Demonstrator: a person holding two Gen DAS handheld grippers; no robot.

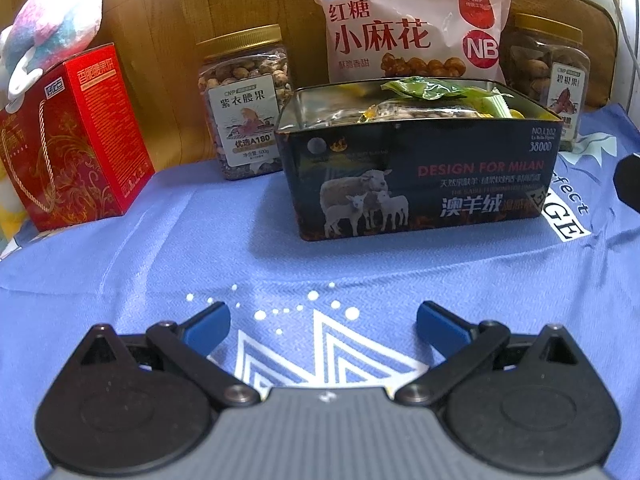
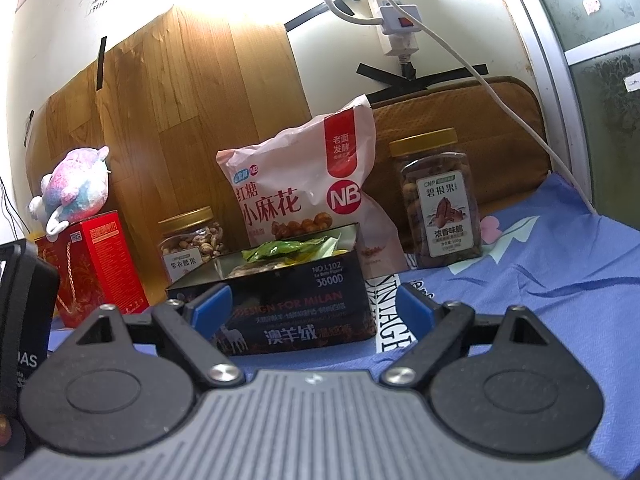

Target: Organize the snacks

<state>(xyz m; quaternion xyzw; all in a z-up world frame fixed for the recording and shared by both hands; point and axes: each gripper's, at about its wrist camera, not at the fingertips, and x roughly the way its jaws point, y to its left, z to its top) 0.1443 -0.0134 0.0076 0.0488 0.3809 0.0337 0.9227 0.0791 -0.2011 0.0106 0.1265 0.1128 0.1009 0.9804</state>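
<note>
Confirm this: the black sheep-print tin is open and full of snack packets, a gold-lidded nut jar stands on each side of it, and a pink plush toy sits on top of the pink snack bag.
Wrong in one respect: the pink plush toy sits on the red gift box, not the pink snack bag. The right wrist view shows it. The rest holds.

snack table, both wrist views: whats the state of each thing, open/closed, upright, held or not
black tin: lid off, filled with wrapped snacks, on the blue cloth
cashew jar: upright, gold lid on
pecan jar: upright, gold lid on
pink snack bag: standing behind the tin, looks unopened
red gift box: upright, closed, plush toy on top
left gripper: open, empty
right gripper: open, empty
</note>
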